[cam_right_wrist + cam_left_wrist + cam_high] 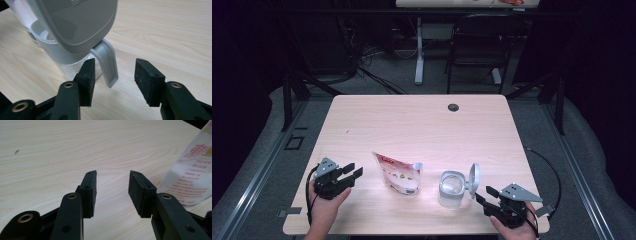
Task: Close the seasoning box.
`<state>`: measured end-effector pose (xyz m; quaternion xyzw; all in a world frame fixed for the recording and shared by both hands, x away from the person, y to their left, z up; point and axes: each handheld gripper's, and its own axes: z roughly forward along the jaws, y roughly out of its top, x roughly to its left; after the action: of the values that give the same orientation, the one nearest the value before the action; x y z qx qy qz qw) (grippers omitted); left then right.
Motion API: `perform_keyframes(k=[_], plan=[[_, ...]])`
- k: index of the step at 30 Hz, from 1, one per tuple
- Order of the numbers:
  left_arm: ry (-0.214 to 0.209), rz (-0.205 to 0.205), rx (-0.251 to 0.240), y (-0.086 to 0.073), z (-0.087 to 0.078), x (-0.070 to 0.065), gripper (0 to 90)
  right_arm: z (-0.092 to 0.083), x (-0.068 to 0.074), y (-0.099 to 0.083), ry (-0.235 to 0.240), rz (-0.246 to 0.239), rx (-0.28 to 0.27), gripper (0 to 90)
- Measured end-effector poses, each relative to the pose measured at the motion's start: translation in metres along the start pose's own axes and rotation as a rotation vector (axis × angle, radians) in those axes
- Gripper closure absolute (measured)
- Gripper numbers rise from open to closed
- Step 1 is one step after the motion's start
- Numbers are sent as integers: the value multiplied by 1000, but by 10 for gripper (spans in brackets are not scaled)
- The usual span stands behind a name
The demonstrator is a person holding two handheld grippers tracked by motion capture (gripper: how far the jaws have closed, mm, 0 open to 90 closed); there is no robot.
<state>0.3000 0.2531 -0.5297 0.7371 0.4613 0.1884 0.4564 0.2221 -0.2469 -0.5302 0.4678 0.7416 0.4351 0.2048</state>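
— Right, how do the jaws of the right gripper [113, 72] stand?

— Apart, with nothing pressed between them. The grey handle [107, 62] of the jug [62, 53] hangs down between the two pads, nearer the left one, and I can't tell whether that pad touches it. The jug's grey lid [77, 22] is flipped up on its hinge and fills the upper part of the right gripper view.

— Anything written on the jug?

— A dark mark shows on its white upper part, too small to read.

— What is inside it?

— In the high view the jug [452, 187] stands near the front edge of the table [422, 125], lid [474, 177] upright beside the right gripper [482, 196]. Its white inner funnel is open to the top; the clear lower part looks empty, though I can't be sure.

— And the left gripper [112, 188]?

— Also apart, over bare wood. Just off its right jaw stands a clear pouch [193, 175] with red print, characters I can't make out.

— Where does the pouch sit on the table?

— Between the left gripper [351, 171] and the jug, upright, a little tilted, with a red band near the top and a spout cap at its right corner [399, 175].

— Around them?

— A round cable hole [453, 107] at the far edge; a black chair [479, 45] beyond.
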Motion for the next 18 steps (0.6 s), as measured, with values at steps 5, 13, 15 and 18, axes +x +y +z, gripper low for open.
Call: perform_keyframes(k=[5,13,15,18], plan=[[2,-1,2,0,-1,0,587,8,6,-1,22,-8,27,516],[13,-3,0,-3,-4,2,586,19,7,-1,17,-37,65,601],[12,-1,6,-3,-6,2,586,22,7,0,14,-39,69,606],[19,-3,9,-4,-7,2,586,24,8,1,9,-47,73,623]])
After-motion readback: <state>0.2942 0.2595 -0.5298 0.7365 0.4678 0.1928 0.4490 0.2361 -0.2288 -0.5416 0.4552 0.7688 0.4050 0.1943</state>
